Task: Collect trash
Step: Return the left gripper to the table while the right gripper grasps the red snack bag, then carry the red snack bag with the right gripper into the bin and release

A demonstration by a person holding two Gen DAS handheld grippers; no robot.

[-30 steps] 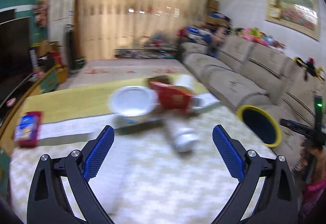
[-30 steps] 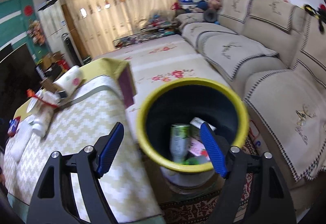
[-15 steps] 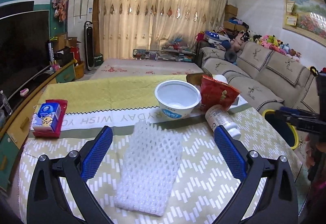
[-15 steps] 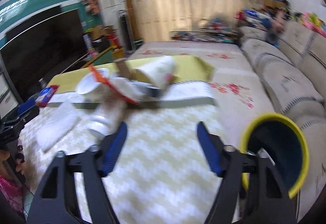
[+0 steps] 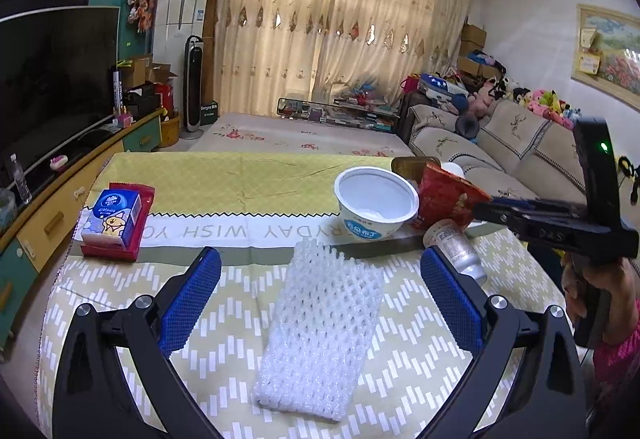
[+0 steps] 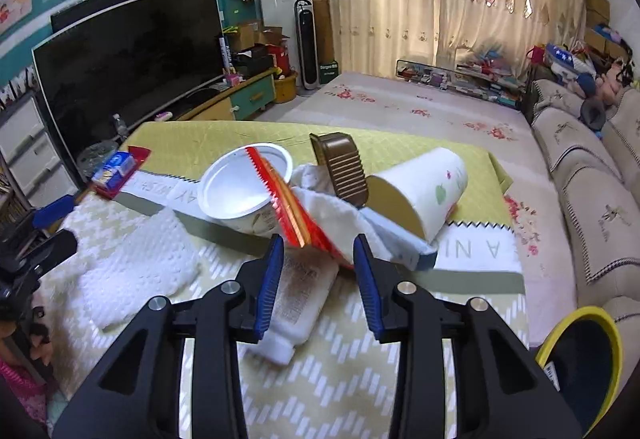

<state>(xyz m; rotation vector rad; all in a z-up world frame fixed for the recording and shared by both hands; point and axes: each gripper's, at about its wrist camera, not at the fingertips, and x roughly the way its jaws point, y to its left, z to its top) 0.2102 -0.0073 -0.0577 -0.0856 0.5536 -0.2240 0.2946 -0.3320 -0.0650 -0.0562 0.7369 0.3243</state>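
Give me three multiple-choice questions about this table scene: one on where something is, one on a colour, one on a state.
1. Where does the white foam net lie?
A. in the bin
B. on the tablecloth between the left gripper's fingers
C. on the sofa

2. What colour is the bin's rim?
A. yellow
B. red
C. white

3. How is the paper cup positioned?
A. upright
B. upside down
C. on its side

Answers: B, the net lies flat on the cloth between the blue pads; A, a yellow ring tops the dark bin; C, its mouth faces sideways.
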